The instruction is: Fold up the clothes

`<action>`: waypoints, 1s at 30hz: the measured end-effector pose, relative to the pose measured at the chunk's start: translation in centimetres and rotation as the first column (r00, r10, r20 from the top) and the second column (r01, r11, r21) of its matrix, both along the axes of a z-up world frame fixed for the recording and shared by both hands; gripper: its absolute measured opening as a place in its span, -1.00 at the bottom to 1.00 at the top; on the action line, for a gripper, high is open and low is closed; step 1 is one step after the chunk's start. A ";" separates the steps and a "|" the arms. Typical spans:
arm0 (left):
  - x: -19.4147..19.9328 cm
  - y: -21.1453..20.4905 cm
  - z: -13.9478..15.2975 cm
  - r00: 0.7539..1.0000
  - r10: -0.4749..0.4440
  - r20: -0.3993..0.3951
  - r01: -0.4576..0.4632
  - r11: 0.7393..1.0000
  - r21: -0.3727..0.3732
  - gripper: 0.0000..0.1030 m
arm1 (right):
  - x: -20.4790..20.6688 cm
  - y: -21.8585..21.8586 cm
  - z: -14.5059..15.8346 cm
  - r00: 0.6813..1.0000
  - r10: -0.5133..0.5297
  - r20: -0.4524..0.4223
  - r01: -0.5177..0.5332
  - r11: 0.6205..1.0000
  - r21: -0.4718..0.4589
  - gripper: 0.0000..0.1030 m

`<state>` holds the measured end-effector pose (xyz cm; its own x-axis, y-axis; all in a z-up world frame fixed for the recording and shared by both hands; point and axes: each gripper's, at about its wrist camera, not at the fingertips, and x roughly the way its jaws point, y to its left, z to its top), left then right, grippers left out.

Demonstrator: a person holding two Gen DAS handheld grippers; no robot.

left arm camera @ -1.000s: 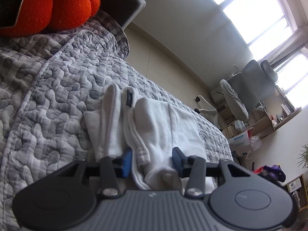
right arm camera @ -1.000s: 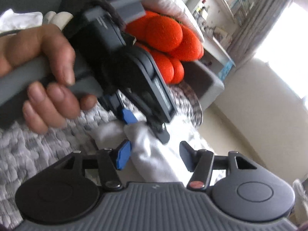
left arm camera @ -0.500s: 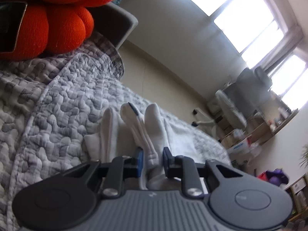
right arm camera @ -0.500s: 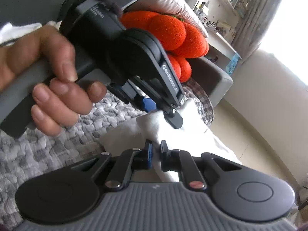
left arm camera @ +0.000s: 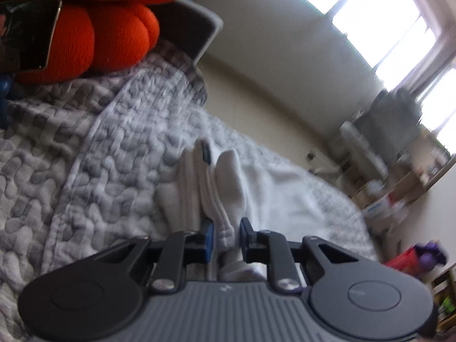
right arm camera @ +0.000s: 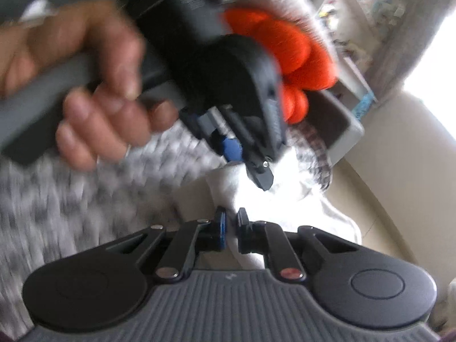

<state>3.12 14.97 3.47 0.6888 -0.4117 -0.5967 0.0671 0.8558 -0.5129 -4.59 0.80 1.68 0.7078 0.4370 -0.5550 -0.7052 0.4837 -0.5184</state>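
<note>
1. Left gripper (left arm camera: 225,238): fingers closed in on a bunched ridge of the white garment (left arm camera: 228,182), cloth pinched between the blue pad and the black pad. Clenched on fabric.
2. Right gripper (right arm camera: 230,228): jaws nearly together with white cloth squeezed in the narrow gap. Also grasping the white garment (right arm camera: 256,196).
3. The garment lies on a grey quilted bedspread (left arm camera: 94,148), gathered into upright folds near the left gripper and spread flatter toward the far side of the bed. A small dark label (left arm camera: 204,154) shows at the top of one fold.
4. In the right wrist view the person's hand (right arm camera: 85,94) wraps the grey handle of the left gripper, which sits just above and ahead of the right one, its tip touching the same white cloth.
5. An orange cushion (left arm camera: 114,28) sits at the head of the bed, against a grey headboard (left arm camera: 196,34).
6. Background: bright window (left arm camera: 384,22), office chair (left arm camera: 393,125), cluttered shelves, all blurred. The right wrist view is heavily motion-blurred, so fine detail there is unreliable.
</note>
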 end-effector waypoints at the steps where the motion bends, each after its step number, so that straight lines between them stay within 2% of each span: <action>1: -0.1 0.1 0.2 1.000 0.001 0.007 -0.001 1.000 -0.002 -0.64 | -0.2 0.1 -0.2 1.000 0.007 0.007 -0.007 1.000 -0.016 -0.80; 7: -1.1 0.3 1.1 0.998 0.008 0.065 -0.009 1.000 0.012 -0.64 | -0.2 -1.1 1.7 1.000 0.012 -0.007 -0.012 0.996 0.085 -0.79; 11: -0.5 -0.3 0.4 1.000 0.004 0.025 -0.006 0.997 0.079 -0.64 | -0.5 0.0 0.2 1.000 0.028 0.002 -0.028 1.000 0.006 -0.80; 13: -0.7 -0.3 0.6 1.000 0.004 0.030 -0.006 0.997 0.083 -0.64 | -0.8 0.5 -0.5 0.999 0.035 0.011 -0.035 0.999 -0.019 -0.79; 19: -1.3 -0.3 0.8 0.999 -0.008 0.031 0.005 0.995 0.104 -0.64 | -0.8 -0.3 0.0 0.999 0.045 -0.030 -0.045 0.999 0.004 -0.79; 22: -1.1 -0.4 0.9 1.000 -0.010 0.022 0.007 0.993 0.116 -0.55 | -0.9 0.0 -0.4 0.998 0.049 -0.026 -0.050 0.998 -0.026 -0.75; 25: -1.3 -0.1 1.3 0.999 0.009 0.041 -0.013 0.995 0.095 -0.52 | -0.9 0.1 -0.4 0.999 0.044 -0.032 -0.045 0.999 -0.026 -0.73; 27: -1.9 0.0 2.0 0.996 0.030 0.086 -0.038 0.995 0.094 -0.51 | -0.7 -0.2 0.2 0.998 0.031 -0.055 -0.031 1.000 0.000 -0.67; 30: -2.9 0.1 3.3 0.985 0.042 0.169 -0.058 0.994 0.093 -0.55 | 0.3 -3.2 2.8 0.992 -0.001 -0.127 0.022 0.986 0.167 -0.66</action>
